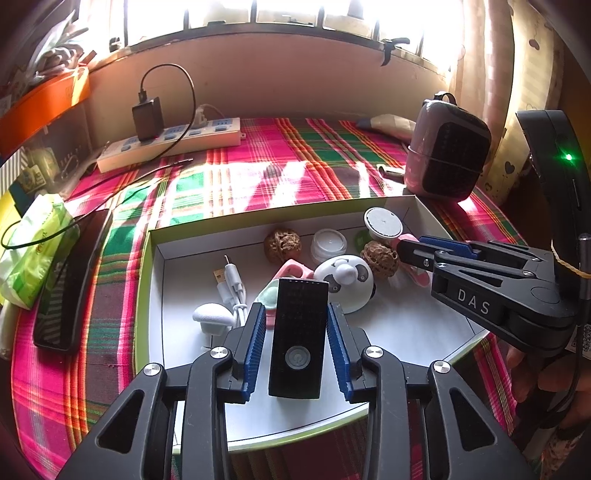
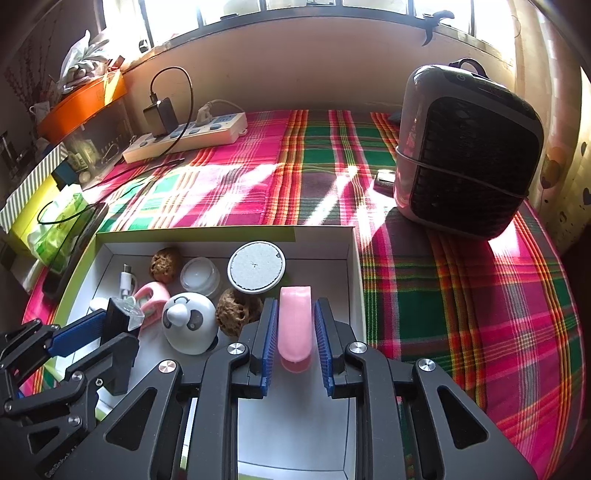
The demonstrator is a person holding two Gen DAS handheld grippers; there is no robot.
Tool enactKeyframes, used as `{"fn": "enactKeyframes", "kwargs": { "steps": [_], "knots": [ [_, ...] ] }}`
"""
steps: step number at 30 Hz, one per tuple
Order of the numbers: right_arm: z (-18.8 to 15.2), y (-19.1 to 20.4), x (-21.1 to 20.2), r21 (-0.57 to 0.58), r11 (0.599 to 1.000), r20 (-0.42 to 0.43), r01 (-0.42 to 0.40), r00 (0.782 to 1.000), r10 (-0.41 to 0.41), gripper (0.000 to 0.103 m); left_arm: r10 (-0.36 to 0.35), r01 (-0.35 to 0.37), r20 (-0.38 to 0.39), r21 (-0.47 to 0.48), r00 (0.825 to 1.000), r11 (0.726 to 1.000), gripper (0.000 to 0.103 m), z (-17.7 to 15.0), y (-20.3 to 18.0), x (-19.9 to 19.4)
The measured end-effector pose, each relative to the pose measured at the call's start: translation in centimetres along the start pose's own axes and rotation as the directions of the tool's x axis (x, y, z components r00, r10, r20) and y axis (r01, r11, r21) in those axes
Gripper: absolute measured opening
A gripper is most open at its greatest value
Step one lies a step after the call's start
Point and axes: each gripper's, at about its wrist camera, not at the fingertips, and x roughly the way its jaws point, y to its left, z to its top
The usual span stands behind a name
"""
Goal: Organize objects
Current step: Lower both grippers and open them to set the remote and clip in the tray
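A plaid cloth [image 2: 325, 184] in pink, green and orange covers the worktop, streaked with sun from the barred window [image 1: 288, 11] behind it. A white box [image 1: 155, 243] lies on the cloth nearest the cameras, holding walnuts [image 1: 282, 245], a panda toy [image 1: 345, 282], a jar [image 1: 328, 245], a cable [image 1: 232, 288] and other small things. Behind the box, by the wall, sits a power strip [image 1: 173, 142]; right of the box stands a small heater [image 2: 469, 151]; left of it lie a tissue pack [image 1: 33, 251] and a phone [image 1: 70, 280]. The left tongs [image 1: 297, 332] stand released around a black device [image 1: 298, 336], gaps showing on both sides. The right tongs [image 2: 295, 332] flank a pink case [image 2: 294, 325] over the box; their pads look just clear of it.
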Motion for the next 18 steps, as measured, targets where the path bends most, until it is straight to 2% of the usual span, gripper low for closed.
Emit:
{"fn": "enactKeyframes", "kwargs": {
  "steps": [7, 18],
  "knots": [
    [-0.15, -0.03, -0.24, -0.001, 1.0, 0.006, 0.001, 1.0, -0.001, 0.03, 0.002, -0.002, 0.005, -0.002, 1.0, 1.0, 0.036, -0.03, 0.04, -0.24],
    [-0.49, 0.42, -0.94, -0.004, 1.0, 0.023, -0.006, 1.0, 0.006, 0.039, 0.0, 0.0, 0.013, -0.011, 1.0, 1.0, 0.037, -0.15, -0.07, -0.78]
  ]
}}
